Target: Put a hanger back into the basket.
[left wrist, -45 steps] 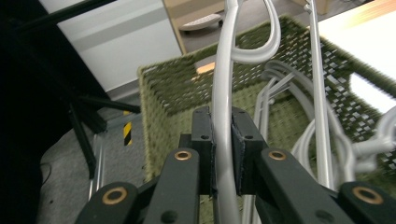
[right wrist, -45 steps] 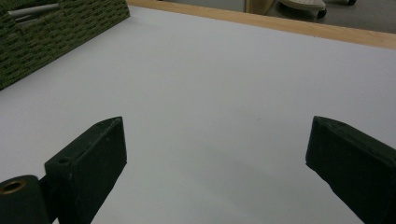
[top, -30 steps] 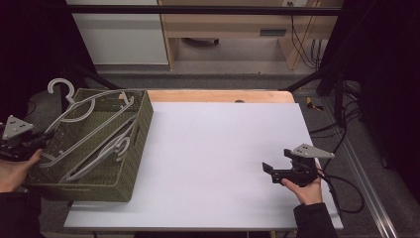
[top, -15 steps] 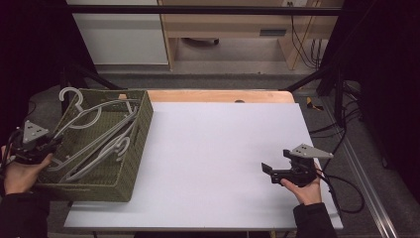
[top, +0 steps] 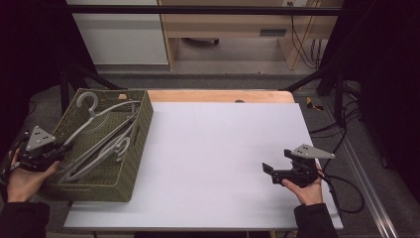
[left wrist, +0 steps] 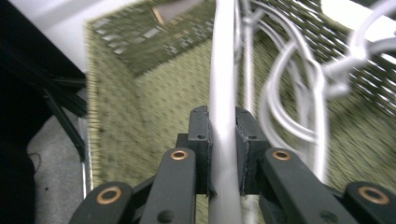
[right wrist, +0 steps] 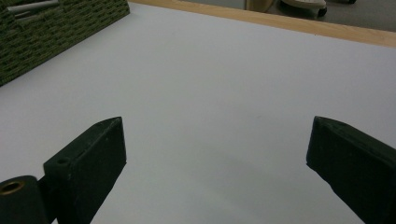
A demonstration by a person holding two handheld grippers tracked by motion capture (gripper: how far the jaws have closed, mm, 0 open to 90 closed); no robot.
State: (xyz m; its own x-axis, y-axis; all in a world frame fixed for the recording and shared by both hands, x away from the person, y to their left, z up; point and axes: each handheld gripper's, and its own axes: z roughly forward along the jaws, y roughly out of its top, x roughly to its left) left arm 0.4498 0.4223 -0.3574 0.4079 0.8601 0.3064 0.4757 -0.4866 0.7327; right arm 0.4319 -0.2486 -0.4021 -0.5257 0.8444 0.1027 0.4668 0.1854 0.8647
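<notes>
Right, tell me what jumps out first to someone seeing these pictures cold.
The olive-green woven basket at the table's left edge draws the eye, with pale grey plastic coat hangers piled in it, one hook poking above the rim. In the left gripper view, the left gripper is clamped on a hanger's grey bar. At the right, the right gripper hangs wide open over the bare white tabletop.

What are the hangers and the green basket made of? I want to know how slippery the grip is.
Hangers: likely smooth plastic, pale grey with a soft sheen; the left gripper clamps one bar. Basket: seemingly woven fabric or fibre, matte olive with a visible weave texture.
</notes>
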